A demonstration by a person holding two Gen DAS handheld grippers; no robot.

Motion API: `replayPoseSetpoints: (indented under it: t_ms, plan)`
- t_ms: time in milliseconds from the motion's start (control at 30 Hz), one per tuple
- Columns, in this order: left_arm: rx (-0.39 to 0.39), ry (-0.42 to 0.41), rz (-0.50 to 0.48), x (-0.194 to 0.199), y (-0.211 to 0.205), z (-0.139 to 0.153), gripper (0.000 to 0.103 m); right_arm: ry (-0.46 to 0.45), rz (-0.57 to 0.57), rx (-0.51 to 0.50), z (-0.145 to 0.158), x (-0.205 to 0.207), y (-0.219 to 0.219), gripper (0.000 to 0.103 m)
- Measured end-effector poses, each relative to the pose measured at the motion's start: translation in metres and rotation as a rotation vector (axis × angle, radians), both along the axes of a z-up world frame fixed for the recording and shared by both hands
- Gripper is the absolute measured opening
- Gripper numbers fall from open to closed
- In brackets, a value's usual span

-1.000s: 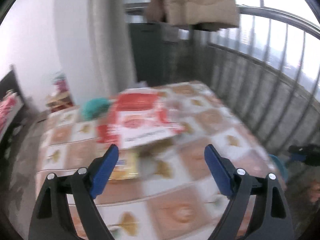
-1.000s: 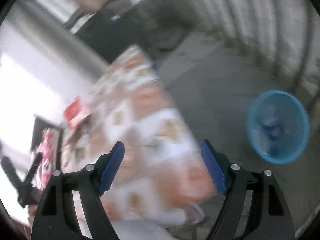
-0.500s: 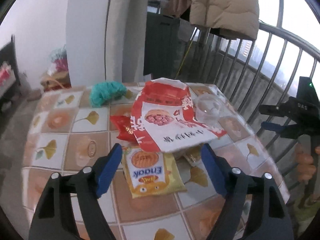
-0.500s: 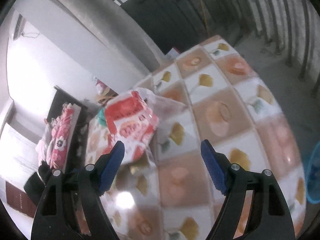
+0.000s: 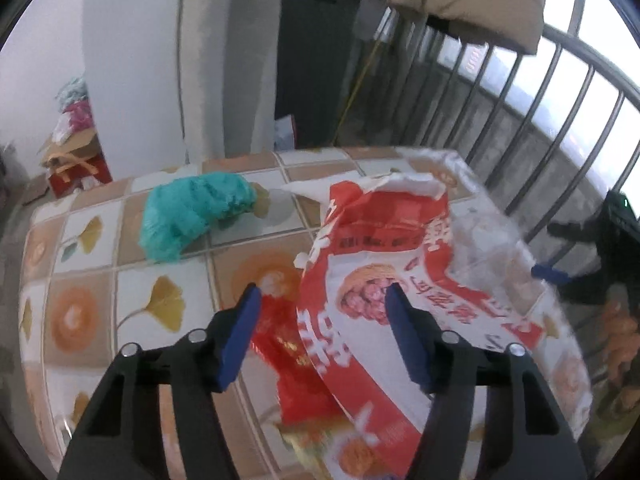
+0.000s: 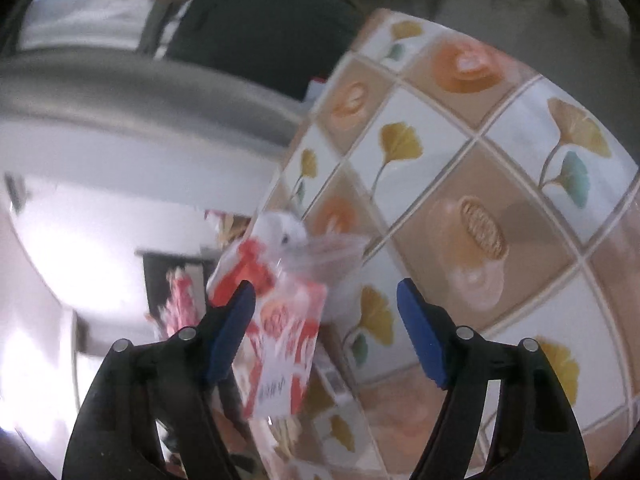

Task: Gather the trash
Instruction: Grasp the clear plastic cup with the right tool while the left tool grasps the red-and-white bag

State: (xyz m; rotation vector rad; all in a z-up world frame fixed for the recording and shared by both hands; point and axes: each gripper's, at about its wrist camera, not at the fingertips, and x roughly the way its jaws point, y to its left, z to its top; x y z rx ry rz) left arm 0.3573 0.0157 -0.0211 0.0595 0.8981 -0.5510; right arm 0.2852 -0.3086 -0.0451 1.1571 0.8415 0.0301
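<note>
On the tiled surface (image 5: 80, 312) lies a big red-and-white bag (image 5: 400, 264) beside a teal cloth (image 5: 192, 212). Left gripper (image 5: 322, 336) hangs over the bag, jaws apart; right gripper (image 6: 324, 332) also gapes, empty, bag (image 6: 280, 336) between its fingers' view.

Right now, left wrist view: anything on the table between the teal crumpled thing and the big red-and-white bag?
Left wrist view: only bare tablecloth between the teal crumpled thing and the big red-and-white bag.
</note>
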Motion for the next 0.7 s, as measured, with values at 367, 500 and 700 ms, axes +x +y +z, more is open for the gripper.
replayPoseSetpoints:
  t_ms: [367,500,700]
  plan:
    - [0.006,0.074,-0.057,0.019,-0.024,-0.023,0.05,0.127,-0.027,0.068,-0.027,0.059,-0.011,0.056]
    - [0.033,0.072,-0.06,0.02,-0.028,-0.026,0.045,0.159,0.028,0.049,-0.029,0.066,-0.002,0.047]
    - [0.033,0.077,-0.053,0.019,-0.028,-0.027,0.023,0.153,0.086,0.041,-0.032,0.059,0.007,0.03]
